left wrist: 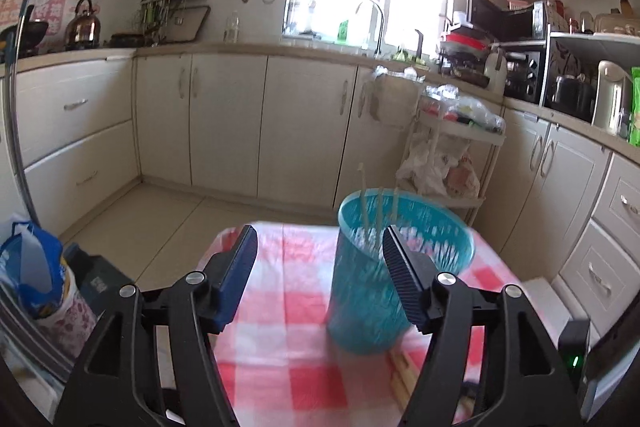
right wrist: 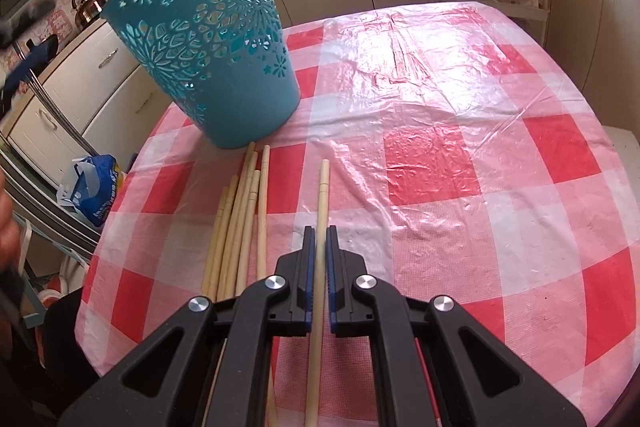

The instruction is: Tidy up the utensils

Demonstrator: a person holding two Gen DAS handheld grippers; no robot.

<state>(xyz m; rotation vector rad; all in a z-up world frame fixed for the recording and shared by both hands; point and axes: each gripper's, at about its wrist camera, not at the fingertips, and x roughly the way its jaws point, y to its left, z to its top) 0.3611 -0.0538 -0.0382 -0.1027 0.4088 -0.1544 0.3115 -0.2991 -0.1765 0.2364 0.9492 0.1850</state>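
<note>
In the left wrist view the left tongs [left wrist: 320, 267] stand spread with nothing between the pads, hanging just short of the teal basket [left wrist: 372, 291], which stands upright on the checked table [left wrist: 280, 307]. The basket lies ahead of these tongs and a little to their right, so that the right finger overlaps its near wall. A few pale chopsticks [left wrist: 378, 215] already stand inside it, their tips rising above the rim, blurred. More sticks show at the basket's foot, partly hidden behind the right finger. In the right wrist view the right tongs [right wrist: 319, 239] are pressed together on a single chopstick [right wrist: 322, 195], which runs straight out along the line of the fingers, its free end pointing away toward the far side of the table. The basket [right wrist: 224, 67] stands ahead and off to the left of that stick, well apart from its tip, with its open mouth up and out of reach of the stick as it now lies. A loose bundle of chopsticks [right wrist: 240, 219] lies on the cloth just to the left of the held one, roughly parallel, their far ends almost touching the basket's base. As I judge it, the held stick must be lifted, swung leftward and tipped more upright to clear the rim. The right hand carries the load; the left is nearer the basket but empty.
</note>
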